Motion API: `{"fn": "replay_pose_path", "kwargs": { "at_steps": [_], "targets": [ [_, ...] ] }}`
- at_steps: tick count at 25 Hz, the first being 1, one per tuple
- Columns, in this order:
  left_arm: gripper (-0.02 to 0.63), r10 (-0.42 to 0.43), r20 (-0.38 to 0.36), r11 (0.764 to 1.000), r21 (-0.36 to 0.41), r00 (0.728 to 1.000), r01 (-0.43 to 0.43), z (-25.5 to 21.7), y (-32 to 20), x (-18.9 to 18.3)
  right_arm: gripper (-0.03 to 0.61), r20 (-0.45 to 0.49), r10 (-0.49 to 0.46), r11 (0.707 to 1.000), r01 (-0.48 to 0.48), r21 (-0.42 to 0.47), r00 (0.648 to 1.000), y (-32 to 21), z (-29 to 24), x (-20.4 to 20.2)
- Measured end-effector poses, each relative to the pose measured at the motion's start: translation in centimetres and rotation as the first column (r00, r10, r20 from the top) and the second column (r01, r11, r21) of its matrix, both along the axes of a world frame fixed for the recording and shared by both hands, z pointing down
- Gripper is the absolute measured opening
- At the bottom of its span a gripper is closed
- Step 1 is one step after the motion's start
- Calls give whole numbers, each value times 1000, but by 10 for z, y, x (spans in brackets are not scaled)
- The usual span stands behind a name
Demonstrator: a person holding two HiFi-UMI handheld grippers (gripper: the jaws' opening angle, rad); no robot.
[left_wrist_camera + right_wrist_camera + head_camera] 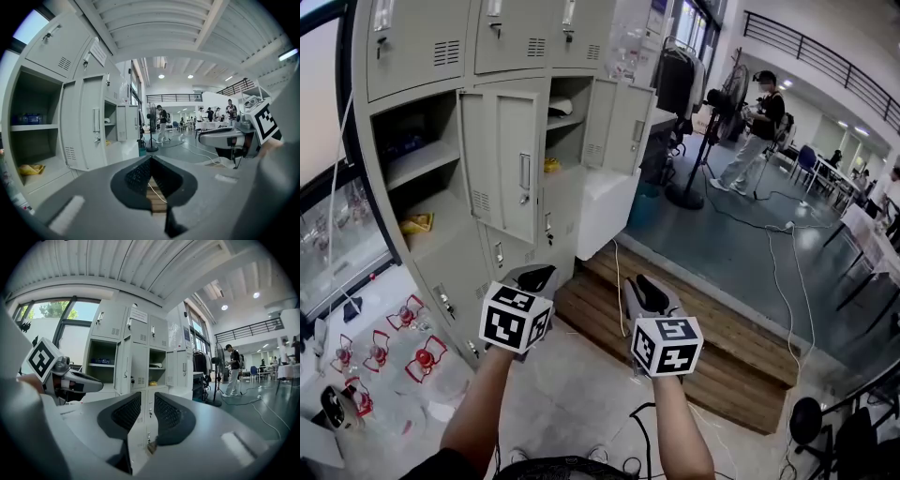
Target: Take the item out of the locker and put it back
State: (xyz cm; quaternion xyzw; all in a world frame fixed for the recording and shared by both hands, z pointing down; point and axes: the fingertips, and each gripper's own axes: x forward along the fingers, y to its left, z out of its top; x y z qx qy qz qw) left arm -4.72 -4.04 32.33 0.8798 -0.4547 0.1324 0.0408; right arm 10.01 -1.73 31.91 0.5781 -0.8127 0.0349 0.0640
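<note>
Fingers (137,177) on the left gripper (535,278) are pinched together on nothing; right gripper (650,292) is cracked open, empty, locker (502,159) ahead of both.

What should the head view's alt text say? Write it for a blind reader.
The left tongs and right tongs, both empty, point at a grey locker bank with two doors open. A yellow item lies low in the left open compartment.

Ahead of your left hand-held gripper (534,278), the locker (422,42) looks like smooth, matt painted metal. Past your right hand-held gripper (649,292), the step (722,347) is rough plank wood.
</note>
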Motion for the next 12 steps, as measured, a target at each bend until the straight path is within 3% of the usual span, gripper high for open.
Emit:
{"fn": "replay_pose_path", "kwargs": {
  "at_steps": [12],
  "targets": [
    [0,-11,4,1000,5,1000,11,-5,2,0,213,-7,5,1000,-5,21,1000,3,-6,6]
  ]
}}
